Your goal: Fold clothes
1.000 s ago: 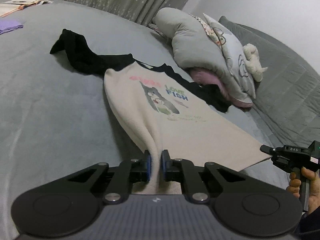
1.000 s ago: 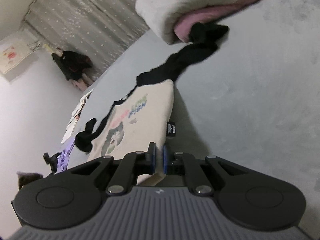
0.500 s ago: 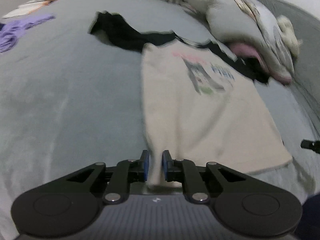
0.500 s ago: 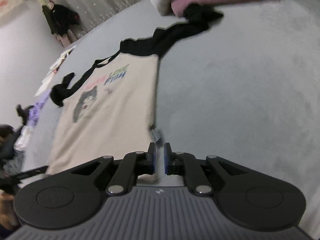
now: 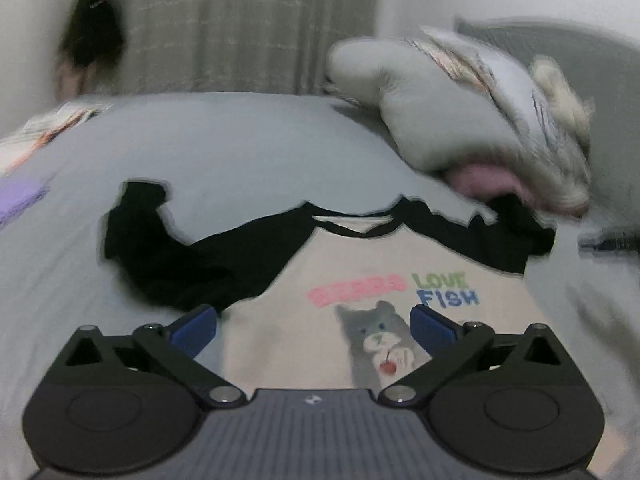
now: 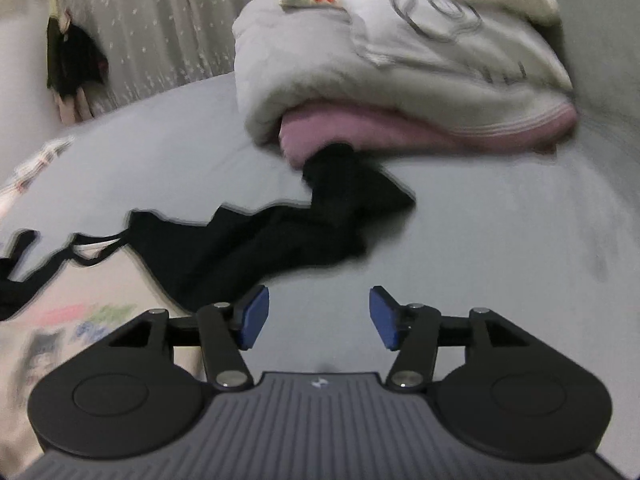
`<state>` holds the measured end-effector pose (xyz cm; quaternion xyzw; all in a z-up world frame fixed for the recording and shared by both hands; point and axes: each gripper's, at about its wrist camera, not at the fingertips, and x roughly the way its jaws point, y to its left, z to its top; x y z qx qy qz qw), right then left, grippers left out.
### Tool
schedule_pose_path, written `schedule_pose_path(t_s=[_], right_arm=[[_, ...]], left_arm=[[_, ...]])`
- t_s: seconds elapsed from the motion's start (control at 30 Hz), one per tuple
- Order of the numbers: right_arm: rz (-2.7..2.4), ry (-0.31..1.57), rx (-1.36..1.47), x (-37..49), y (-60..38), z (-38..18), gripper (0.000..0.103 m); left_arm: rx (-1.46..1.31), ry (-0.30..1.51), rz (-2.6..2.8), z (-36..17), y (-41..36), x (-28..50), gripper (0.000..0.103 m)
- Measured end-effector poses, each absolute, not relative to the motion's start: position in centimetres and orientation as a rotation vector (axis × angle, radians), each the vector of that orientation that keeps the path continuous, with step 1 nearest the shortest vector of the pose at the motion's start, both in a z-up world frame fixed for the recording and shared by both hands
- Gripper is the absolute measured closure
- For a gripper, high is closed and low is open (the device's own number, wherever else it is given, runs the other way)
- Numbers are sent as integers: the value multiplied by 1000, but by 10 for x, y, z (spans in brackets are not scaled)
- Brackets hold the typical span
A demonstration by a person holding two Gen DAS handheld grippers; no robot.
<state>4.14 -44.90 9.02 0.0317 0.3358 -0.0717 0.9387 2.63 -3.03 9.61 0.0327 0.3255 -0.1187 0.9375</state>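
Observation:
A cream shirt [image 5: 288, 344] with black sleeves and a cat print lies flat on the grey bed [image 5: 224, 144]. Its left black sleeve [image 5: 176, 252] is bunched; the right sleeve [image 6: 280, 236] trails toward the bedding pile. My left gripper [image 5: 314, 326] hovers over the shirt's chest, its jaws opening wide, the blue pads [image 5: 192, 326] apart from the cloth. Over bare sheet beside the shirt's right edge [image 6: 52, 320], my right gripper [image 6: 318, 318] has its jaws opening with nothing between them.
A heap of grey, white and pink bedding [image 5: 472, 128] [image 6: 400, 80] sits at the head of the bed, touching the right sleeve. A curtain [image 5: 248, 24] and a dark hanging item [image 5: 90, 38] are behind. Papers [image 5: 52, 120] and a purple cloth [image 5: 18, 196] lie far left.
Both grippers let go of the shirt's hem and opened. Both moved up along the shirt toward its shoulders, and the views levelled out.

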Motion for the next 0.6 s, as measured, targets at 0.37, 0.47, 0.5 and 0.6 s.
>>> schedule_pose_path(t_s=[0.37,0.47,0.5,0.6], right_arm=[[-161,835,-495,181,-404,46,66],[-165,927,-558,200,-404,25,103],[-200,905,-530,197,-411,27,103],[-292,836,-422,185,-438,38,103]], left_arm=[[126,702,-214,6,-91,82,0],[98,710,-233,6,-86,86,0],[87,713,-241,6,-84,88,0],[101,707,-239,6,-85,84,0]])
